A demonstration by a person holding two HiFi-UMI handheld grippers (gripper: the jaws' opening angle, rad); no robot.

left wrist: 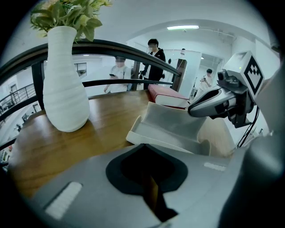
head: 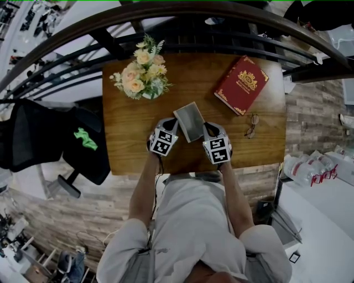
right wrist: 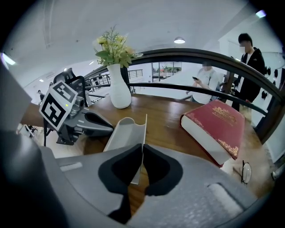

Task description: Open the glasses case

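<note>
The grey glasses case (head: 190, 121) lies in the middle of the wooden table (head: 133, 138) with its lid raised. In the right gripper view the lid (right wrist: 144, 129) stands on edge beside the hollow tray (right wrist: 121, 133). My right gripper (right wrist: 142, 153) is shut on the lid's thin near edge. My left gripper (left wrist: 144, 149) sits at the tray's near rim, its jaws closed to a slit where the rim (left wrist: 147, 140) runs between them. In the head view, left gripper (head: 172, 130) and right gripper (head: 208, 131) flank the case.
A white vase of flowers (head: 145, 77) stands at the table's far left and a red book (head: 241, 84) lies at the far right. Spectacles (head: 251, 126) lie near the right edge. A dark curved railing (head: 182, 16) runs behind the table, with people beyond it.
</note>
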